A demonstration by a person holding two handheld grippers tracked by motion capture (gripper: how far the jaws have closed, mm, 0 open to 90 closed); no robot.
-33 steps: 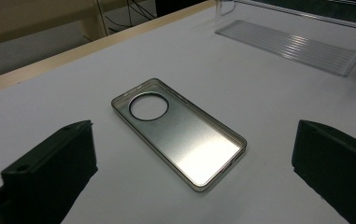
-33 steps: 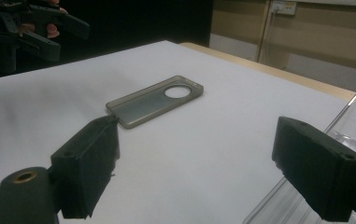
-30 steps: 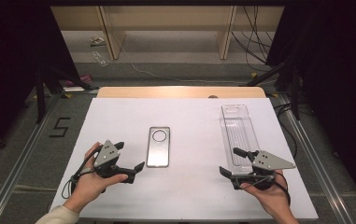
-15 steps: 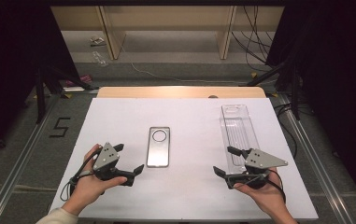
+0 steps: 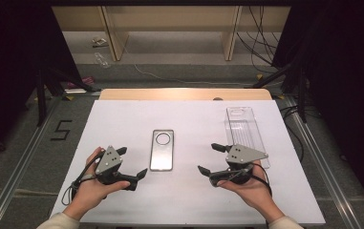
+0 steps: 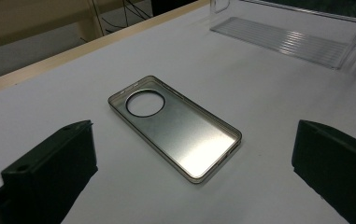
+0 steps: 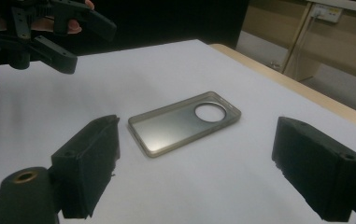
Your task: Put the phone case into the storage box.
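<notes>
A translucent grey phone case with a round camera hole lies open side up on the white table, hole end away from me. My left gripper is held just left of the case's near end, open, with nothing between its jaws. My right gripper is open too, to the right of the case and pointing at it. In the left gripper view the case lies between and just beyond the two jaws. The right gripper view has the case ahead and the left gripper beyond it at top left.
A clear plastic box lies on the table at the back right, just behind my right hand; it is also in the left gripper view. A wooden strip edges the table's far side. Cables and shelf legs stand on the floor beyond.
My right gripper has moved left, toward the phone case. The left gripper has stayed almost where it was. Both remain open and the case has not moved.
</notes>
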